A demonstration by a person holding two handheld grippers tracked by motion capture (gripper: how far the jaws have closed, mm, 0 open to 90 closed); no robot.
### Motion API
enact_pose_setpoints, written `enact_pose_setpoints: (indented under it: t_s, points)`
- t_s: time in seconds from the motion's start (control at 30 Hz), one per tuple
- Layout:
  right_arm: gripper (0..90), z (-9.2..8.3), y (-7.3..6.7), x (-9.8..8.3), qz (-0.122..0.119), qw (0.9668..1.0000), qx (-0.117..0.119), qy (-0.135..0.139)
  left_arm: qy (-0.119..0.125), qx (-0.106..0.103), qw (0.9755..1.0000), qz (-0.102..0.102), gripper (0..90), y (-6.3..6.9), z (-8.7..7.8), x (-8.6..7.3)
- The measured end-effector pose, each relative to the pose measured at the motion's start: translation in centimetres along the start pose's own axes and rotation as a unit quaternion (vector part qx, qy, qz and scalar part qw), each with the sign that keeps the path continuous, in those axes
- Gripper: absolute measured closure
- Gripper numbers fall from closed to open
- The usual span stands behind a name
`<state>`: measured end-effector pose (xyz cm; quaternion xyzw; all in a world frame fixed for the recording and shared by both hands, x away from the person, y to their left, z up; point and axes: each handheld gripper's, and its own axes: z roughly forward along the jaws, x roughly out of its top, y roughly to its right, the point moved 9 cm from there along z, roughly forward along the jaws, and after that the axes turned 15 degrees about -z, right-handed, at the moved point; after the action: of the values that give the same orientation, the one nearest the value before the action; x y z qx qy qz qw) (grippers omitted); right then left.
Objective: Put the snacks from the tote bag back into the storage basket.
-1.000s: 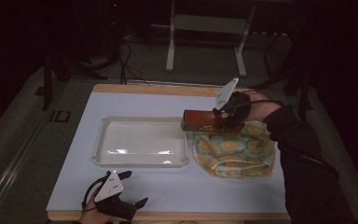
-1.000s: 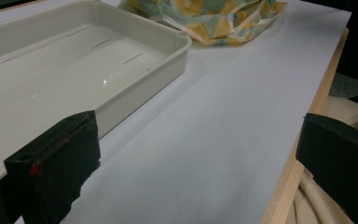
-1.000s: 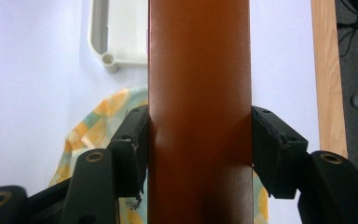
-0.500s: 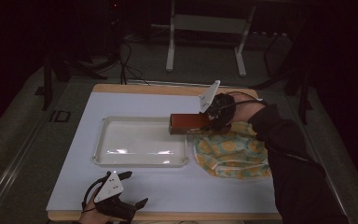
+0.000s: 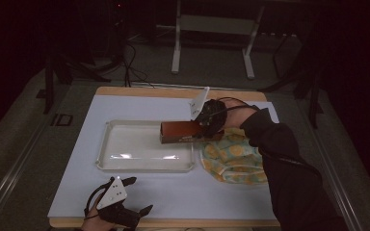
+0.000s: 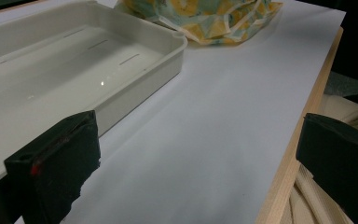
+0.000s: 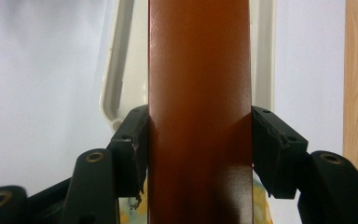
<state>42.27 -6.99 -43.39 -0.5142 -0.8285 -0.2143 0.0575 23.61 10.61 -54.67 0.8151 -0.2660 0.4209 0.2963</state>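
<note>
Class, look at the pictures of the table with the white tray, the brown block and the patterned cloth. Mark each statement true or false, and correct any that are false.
1. The right tool is clamped on the long reddish-brown block. True.
2. The shallow white plastic tray holds the yellow-patterned cloth. False: the cloth lies on the white table cover beside the tray.
3. The left tool has its jaws open, gripping nothing. True.
4. The block rests flat on the cloth. False: it is held above the tray's right end.

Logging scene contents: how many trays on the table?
1. The white tray sits mid-table, left of the patterned cloth. The right gripper holds a brown block over its right edge. Nothing seems hidden.
</note>
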Motion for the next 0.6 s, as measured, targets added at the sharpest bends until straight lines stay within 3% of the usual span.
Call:
enact_pose_setpoints:
  t_s: [0.37,0.6]
  points:
    - [43.1,2.0,0.2,3.2,-0.019,0.9993,0.011,0.031,-0.001,-0.001,1.0000,0.002,0.0,0.1,-0.1,0.0]
    - [43.0,2.7,0.3,4.5,-0.030,0.9984,0.006,0.048,0.000,-0.002,1.0000,0.002,0.0,0.1,-0.1,0.0]
